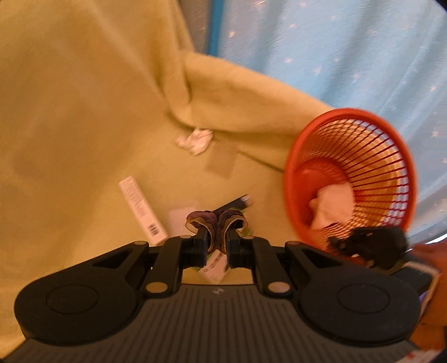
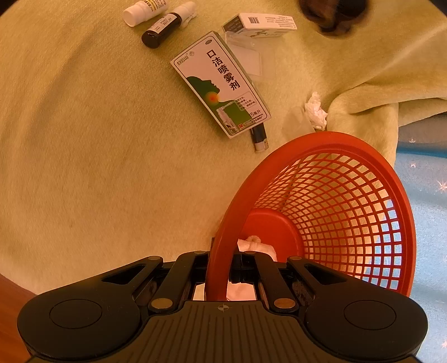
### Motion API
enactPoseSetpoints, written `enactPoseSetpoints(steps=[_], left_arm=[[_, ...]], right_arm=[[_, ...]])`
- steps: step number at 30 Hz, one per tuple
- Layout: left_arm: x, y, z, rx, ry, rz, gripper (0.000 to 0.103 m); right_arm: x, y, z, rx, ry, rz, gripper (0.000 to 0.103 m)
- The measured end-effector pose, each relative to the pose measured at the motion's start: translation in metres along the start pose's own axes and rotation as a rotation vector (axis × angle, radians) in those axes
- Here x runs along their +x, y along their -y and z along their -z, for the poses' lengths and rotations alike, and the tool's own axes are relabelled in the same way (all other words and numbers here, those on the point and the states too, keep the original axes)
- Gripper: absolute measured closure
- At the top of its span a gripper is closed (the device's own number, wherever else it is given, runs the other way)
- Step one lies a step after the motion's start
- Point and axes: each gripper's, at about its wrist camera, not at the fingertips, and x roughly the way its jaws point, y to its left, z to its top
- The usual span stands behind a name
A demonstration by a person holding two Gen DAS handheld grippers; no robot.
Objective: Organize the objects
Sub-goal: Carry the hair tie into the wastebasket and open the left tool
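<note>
In the left wrist view my left gripper point(image 1: 217, 237) is shut on a small dark purple crumpled wrapper point(image 1: 216, 222), held above the yellow-green blanket point(image 1: 83, 111). To its right is a red mesh basket point(image 1: 349, 167), tilted, with a white tissue wad point(image 1: 332, 206) inside. In the right wrist view my right gripper point(image 2: 222, 262) is shut on the near rim of the red basket point(image 2: 335, 201), and the tissue wad point(image 2: 257, 245) lies at its bottom. The right gripper shows as a blurred black shape point(image 1: 368, 245) at the basket's rim in the left wrist view.
On the blanket point(image 2: 83, 139) lie a green-and-white spray box point(image 2: 220, 83), a lighter point(image 2: 259, 136), a brown bottle point(image 2: 162, 30), a white bottle point(image 2: 142, 9), a cigarette pack point(image 2: 259, 23), a clear sleeve point(image 2: 248, 58) and a crumpled tissue point(image 2: 315, 111). Blue starred fabric point(image 2: 427, 223) lies beyond the blanket's edge.
</note>
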Motion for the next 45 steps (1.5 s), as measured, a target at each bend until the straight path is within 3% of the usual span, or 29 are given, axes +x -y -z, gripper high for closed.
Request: enactPoseSetpoints(steps=[18,37,39,43,45], left_arm=[[-0.001,0.044,-0.028,-0.063,0.004,0.109,0.094],[0.007,0.091,-0.043,-0.059,0.009,0.198,0.094],[0.011,0.096,-0.045,-0.058,0.012,0.213,0.093],[0.017,0.101,-0.049,-0.074,0.030,0.242,0.078],[0.015,0.100,-0.050,-0.071,0.040,0.232,0.077]], right_arm=[[-0.001,-0.002,-0.001,0.005,0.002,-0.003,0.102],[-0.003,0.002,0.001,0.023,0.013,-0.011,0.102],[-0.003,0.002,0.001,0.024,0.015,-0.012,0.102],[-0.002,0.004,0.001,0.030,0.019,-0.014,0.102],[-0.003,0.005,0.002,0.033,0.021,-0.015,0.102]])
